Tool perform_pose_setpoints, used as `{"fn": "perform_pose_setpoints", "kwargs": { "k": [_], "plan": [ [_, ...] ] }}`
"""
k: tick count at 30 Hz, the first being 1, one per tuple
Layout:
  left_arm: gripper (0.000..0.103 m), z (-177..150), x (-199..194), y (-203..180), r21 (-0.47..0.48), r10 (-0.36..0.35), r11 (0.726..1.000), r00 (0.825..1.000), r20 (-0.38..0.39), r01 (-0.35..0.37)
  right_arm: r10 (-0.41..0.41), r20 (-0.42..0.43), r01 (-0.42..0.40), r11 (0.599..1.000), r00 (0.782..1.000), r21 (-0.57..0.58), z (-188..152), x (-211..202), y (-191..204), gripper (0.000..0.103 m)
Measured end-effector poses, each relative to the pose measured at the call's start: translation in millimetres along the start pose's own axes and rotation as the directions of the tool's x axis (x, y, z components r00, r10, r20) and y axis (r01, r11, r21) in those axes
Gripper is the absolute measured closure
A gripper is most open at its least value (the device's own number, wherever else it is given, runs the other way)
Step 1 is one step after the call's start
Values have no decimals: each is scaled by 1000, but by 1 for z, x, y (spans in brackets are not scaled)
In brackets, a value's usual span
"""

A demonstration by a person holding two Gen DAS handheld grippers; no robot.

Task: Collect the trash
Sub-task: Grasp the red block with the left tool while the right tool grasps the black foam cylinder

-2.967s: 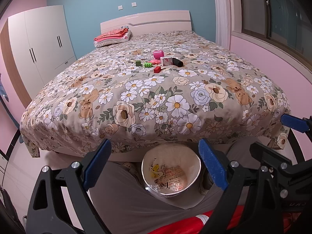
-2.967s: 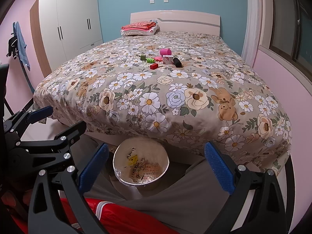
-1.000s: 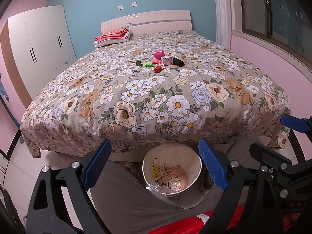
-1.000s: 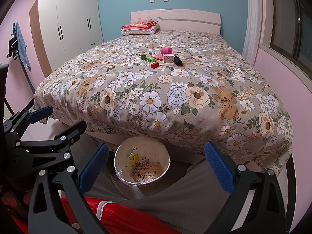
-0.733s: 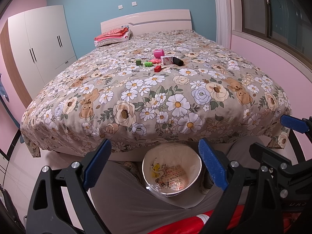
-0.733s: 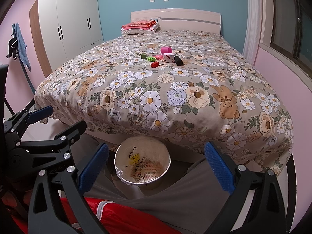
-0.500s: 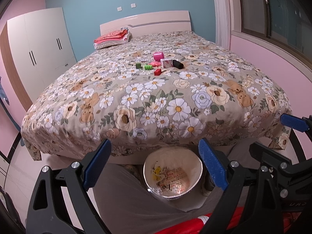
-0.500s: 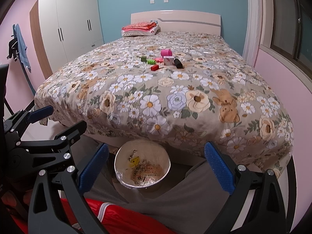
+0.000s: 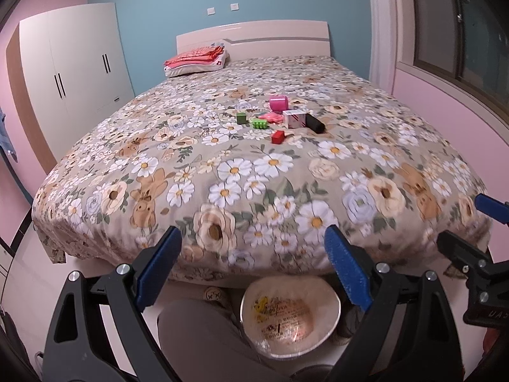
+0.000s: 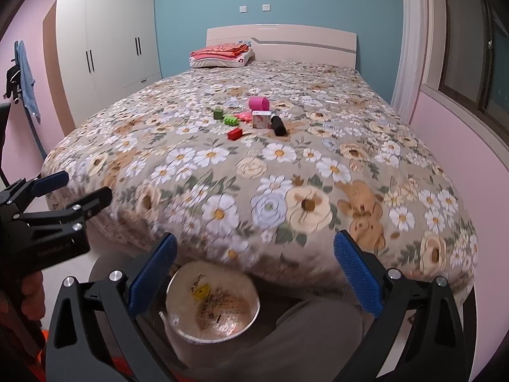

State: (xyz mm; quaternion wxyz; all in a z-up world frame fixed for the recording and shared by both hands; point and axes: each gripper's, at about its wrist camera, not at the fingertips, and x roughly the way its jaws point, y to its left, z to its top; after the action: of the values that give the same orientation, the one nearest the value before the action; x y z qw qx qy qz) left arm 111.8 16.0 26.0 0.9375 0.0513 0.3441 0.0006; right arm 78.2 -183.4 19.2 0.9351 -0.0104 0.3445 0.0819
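A white trash bin (image 9: 291, 318) lined with a clear bag stands on the floor at the foot of the bed, some wrappers inside; it also shows in the right wrist view (image 10: 211, 302). Small items lie mid-bed: a pink cup (image 9: 278, 102), a white-pink box (image 9: 294, 118), a black cylinder (image 9: 315, 124), a red block (image 9: 277, 137), green pieces (image 9: 259, 123). My left gripper (image 9: 253, 270) is open and empty, above the bin. My right gripper (image 10: 253, 273) is open and empty beside it.
The floral bedspread (image 9: 254, 172) covers a large bed. A white wardrobe (image 9: 73, 67) stands at the left. A folded red blanket on a pillow (image 9: 195, 60) lies by the headboard. A pink wall with a window (image 10: 470, 63) runs along the right. Grey-trousered legs (image 9: 203, 337) flank the bin.
Both grippers have risen and tilted up, so the bin sits lower in both views and more of the bed top shows. Both stay open.
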Motion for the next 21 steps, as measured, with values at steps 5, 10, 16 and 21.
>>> {"fn": "perform_pose_setpoints", "kwargs": {
  "k": [5, 10, 16, 21],
  "plan": [
    [14, 40, 41, 3, -18, -2, 1000, 1000, -23, 1, 10, -21, -10, 1000, 1000, 1, 32, 38, -16, 3],
    [14, 71, 85, -3, -35, -18, 999, 999, -45, 17, 10, -43, -10, 1000, 999, -2, 64, 81, -33, 3],
    [14, 99, 144, -22, -10, -27, 1000, 997, -73, 26, -6, -65, 5, 1000, 998, -15, 101, 138, -53, 3],
    [14, 119, 198, -33, 5, -43, 999, 993, -114, 44, 4, -87, -6, 1000, 996, -15, 125, 185, -65, 3]
  ]
}}
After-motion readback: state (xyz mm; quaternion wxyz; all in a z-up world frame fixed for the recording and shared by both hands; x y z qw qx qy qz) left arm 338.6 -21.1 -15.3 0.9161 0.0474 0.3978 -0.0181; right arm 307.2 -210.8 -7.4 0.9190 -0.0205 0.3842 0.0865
